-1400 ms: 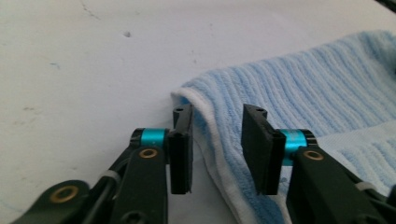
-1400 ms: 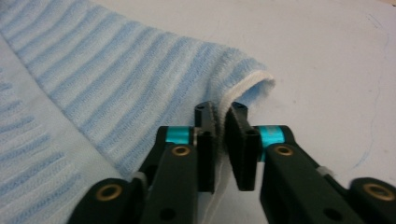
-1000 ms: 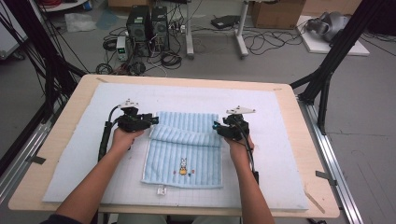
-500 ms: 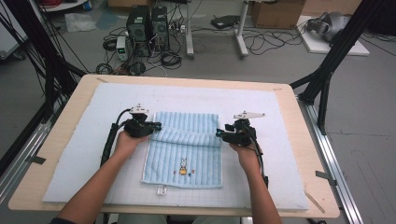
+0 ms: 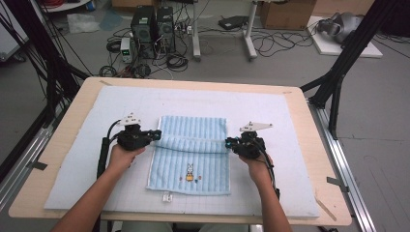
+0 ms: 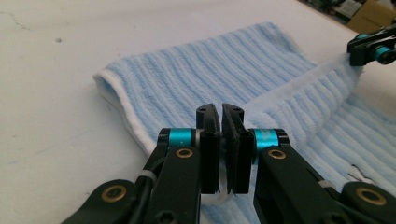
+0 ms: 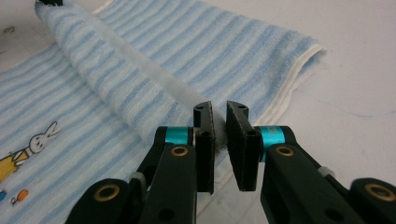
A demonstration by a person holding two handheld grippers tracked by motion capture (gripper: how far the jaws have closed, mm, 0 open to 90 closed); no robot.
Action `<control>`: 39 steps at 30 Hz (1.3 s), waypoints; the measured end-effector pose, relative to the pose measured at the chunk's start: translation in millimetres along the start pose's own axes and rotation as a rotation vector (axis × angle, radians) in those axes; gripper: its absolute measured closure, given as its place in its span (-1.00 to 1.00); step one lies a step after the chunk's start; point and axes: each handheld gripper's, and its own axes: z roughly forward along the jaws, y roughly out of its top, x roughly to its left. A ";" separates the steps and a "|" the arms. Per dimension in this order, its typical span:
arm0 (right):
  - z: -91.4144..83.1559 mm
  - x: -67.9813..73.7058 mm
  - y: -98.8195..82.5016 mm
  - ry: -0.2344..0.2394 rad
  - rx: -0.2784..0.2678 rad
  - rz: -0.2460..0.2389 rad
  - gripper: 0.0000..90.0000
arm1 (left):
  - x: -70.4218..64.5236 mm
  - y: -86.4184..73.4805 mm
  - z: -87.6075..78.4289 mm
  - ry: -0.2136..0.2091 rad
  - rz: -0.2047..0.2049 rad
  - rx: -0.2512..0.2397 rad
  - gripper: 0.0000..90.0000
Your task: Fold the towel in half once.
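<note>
Evidently a fold in progress:
Towel (image 5: pixel 191 154): light blue, striped terry with a rabbit print, flat on the tabletop (image 5: pixel 309 193), far part doubled toward the person.
Handling: light, limp, grippy; sags unless pulled taut.
Hold points: two ends of the folded edge.
Left tool (image 6: pixel 221 140): pinched on that edge.
Right tool (image 7: pixel 219 140): just closing, narrow, cloth nipped between.

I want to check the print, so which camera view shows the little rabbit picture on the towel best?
The high view: the rabbit picture faces the camera whole, near the front edge of the blue towel. The right gripper view catches it slanted at the left edge, partly cropped. The left gripper view gives the towel's folded stripes, not the print.
</note>
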 end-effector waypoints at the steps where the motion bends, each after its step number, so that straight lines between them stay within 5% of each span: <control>1: -2.0 1.4 -1.6 0.000 -0.007 -0.002 0.81 | -1.7 -1.1 -2.7 -0.005 0.003 -0.010 0.89; 15: -27.7 27.7 -17.2 0.022 -0.053 -0.059 0.81 | -19.0 -25.4 -28.9 -0.042 0.013 -0.030 0.89; 39: -48.5 50.0 -43.1 0.024 -0.069 -0.058 0.81 | -49.9 -50.2 -54.5 -0.050 0.025 -0.045 0.89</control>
